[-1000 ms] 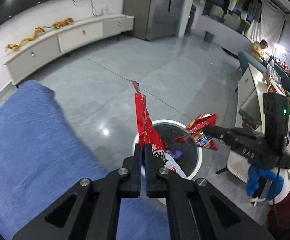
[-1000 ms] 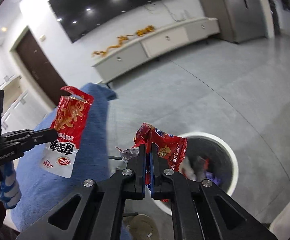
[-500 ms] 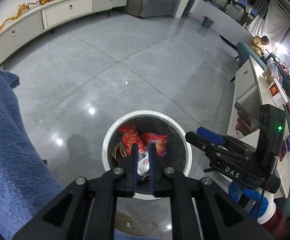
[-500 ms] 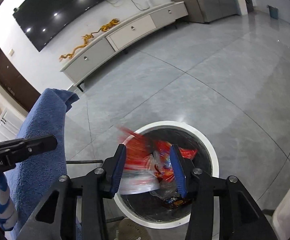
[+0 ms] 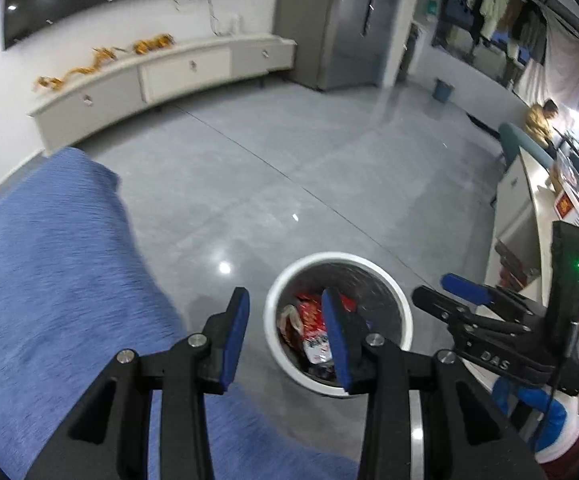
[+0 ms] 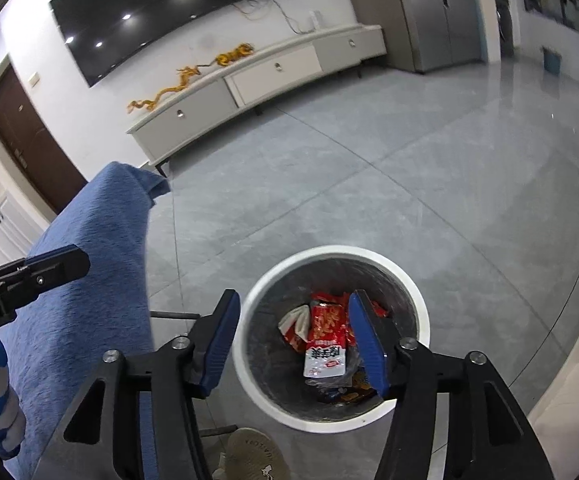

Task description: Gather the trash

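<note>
Both the left gripper (image 5: 283, 330) and right gripper (image 6: 295, 338) were opening with nothing between their blue pads, poised above the round white-rimmed waste bin (image 6: 245, 322) just ahead, where the red-and-white snack wrappers (image 6: 325, 340) lay, apparently released.

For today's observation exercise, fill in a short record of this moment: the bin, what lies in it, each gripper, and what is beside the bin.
bin: round, white rim, dark inside, standing on the grey floor
contents: red snack wrappers, one with a white end, lying loose inside
left gripper: jaws opening, nothing between them, above the bin's left edge
right gripper: jaws opening, nothing between them, over the bin
beside the bin: blue cloth to its left
</note>
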